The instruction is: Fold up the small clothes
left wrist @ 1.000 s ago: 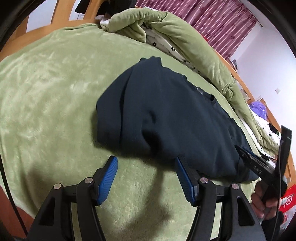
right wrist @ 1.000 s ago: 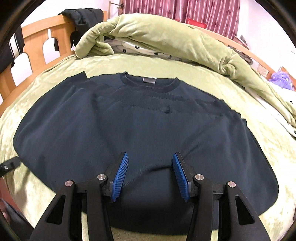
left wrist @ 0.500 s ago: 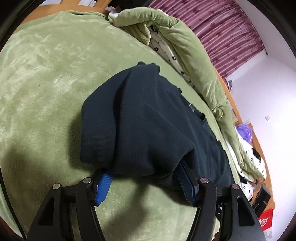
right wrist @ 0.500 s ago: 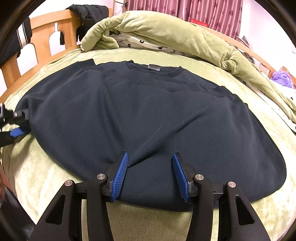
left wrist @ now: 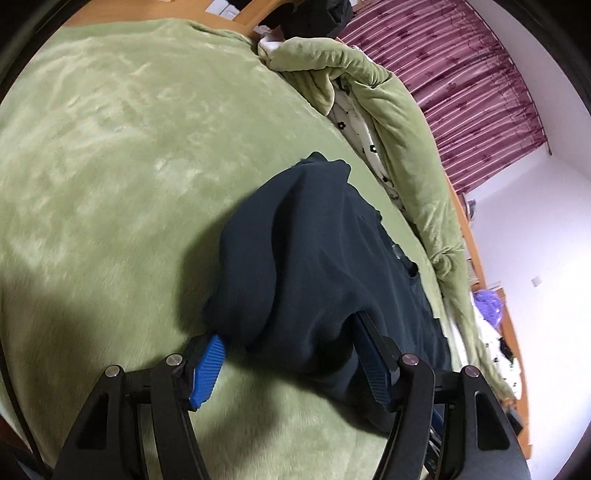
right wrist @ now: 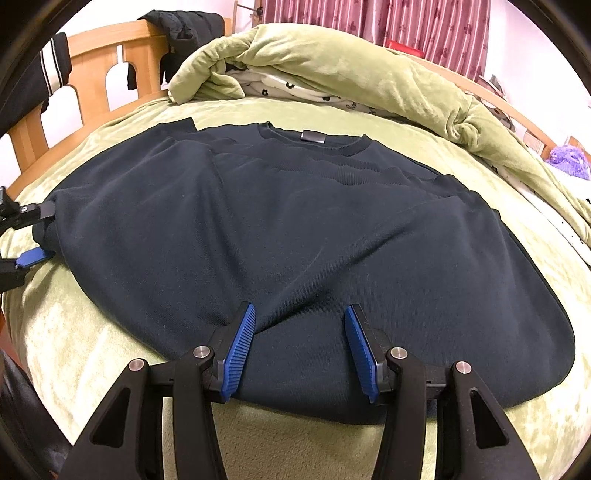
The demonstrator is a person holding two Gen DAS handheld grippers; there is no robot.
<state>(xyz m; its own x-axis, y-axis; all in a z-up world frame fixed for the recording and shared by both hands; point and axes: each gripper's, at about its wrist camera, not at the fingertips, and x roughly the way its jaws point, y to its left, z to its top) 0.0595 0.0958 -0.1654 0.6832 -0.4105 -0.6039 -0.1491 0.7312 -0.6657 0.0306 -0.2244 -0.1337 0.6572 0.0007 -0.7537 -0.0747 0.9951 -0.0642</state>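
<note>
Room: bedroom with a wooden bed frame and striped maroon curtains; a green blanket covers the bed.
Task thing: one dark sweater, lying flat on the blanket, neck toward the rolled quilt, hem toward the right camera.
Left tongs: jaws stand wide with the sweater's left side bunched between them; the cloth drapes over both blue pads, and I judge it not yet pinched.
Right tongs: jaws parted, sitting on the lower hem near its middle with cloth lying between the pads; no squeeze shows.
Just changed: a second ago the left tongs hung short of the sweater over bare blanket; they have since pushed in under its edge, rolled over, and their jaws have been opening a little with cloth between them. The right tongs have come down onto the hem.
Meaning: both tongs look placed for a first fold, likely bringing the left side across; neither has closed.
Count: one sweater, two tongs, one blanket, one quilt, dark clothes hung on the frame.
</note>
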